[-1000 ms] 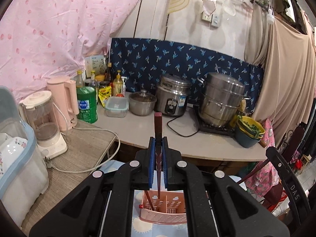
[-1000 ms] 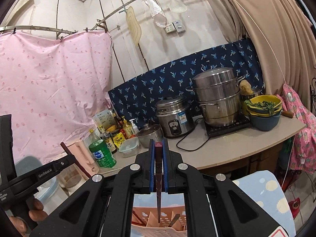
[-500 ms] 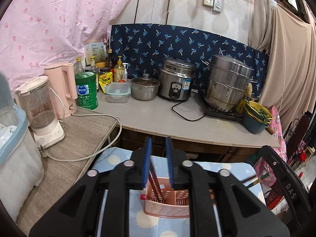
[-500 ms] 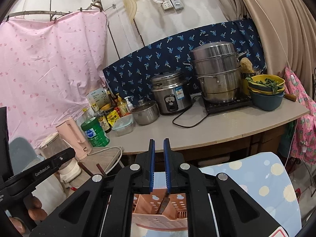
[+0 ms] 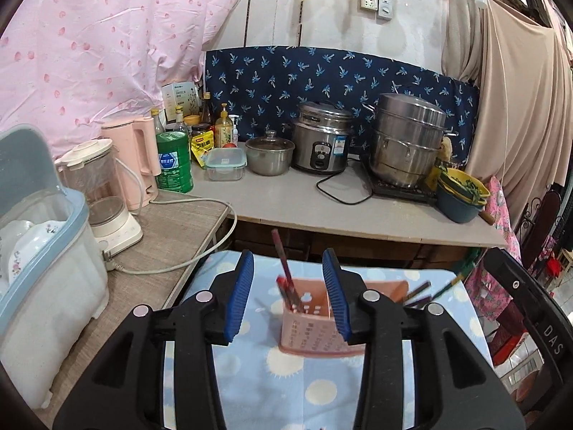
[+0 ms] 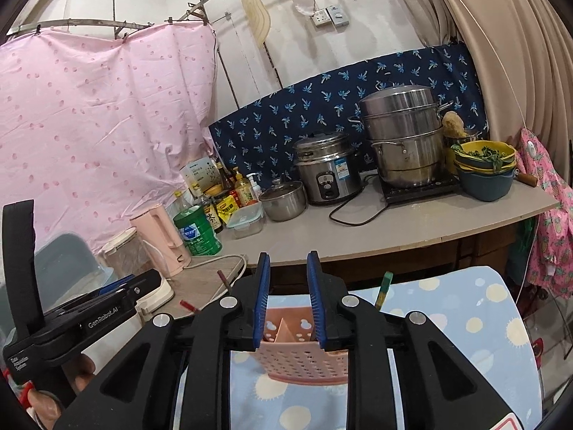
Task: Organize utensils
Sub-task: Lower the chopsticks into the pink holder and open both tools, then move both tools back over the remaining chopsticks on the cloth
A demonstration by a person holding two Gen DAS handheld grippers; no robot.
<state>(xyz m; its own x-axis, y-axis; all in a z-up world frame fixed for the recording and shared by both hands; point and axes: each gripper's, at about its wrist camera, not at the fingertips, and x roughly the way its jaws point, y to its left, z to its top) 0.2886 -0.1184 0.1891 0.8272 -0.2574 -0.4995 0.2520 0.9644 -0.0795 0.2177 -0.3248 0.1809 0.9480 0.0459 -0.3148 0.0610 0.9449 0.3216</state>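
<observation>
A pink slotted caddy (image 5: 315, 326) stands on the blue sun-print cloth (image 5: 315, 387). Dark red chopsticks (image 5: 284, 272) lean in its left compartment. My left gripper (image 5: 288, 288) hovers just in front of it with its jaws opening; no pad touches the sticks. More utensils (image 5: 419, 292) lie on the cloth to the right of the caddy. In the right wrist view my right gripper (image 6: 288, 299) is over the same caddy (image 6: 301, 358), its jaws opening with nothing between them. A green-handled utensil (image 6: 383, 290) shows behind its right finger. The left gripper (image 6: 89, 311) sits at the left, held by a hand (image 6: 46, 401).
A long counter carries a rice cooker (image 5: 322, 147), a tall steamer pot (image 5: 408, 143), a small pot (image 5: 268, 154), bottles and stacked bowls (image 5: 462, 197). On the left stand a blender (image 5: 104, 193), a pink kettle (image 5: 136, 157) and a dish bin (image 5: 46, 251). A white cable (image 5: 200, 258) trails near the cloth.
Both grippers were shut on dark sticks a second ago. Both have let go and their jaws have parted; the left one's stick now stands in the caddy. The caddy shows more fully in both views.
</observation>
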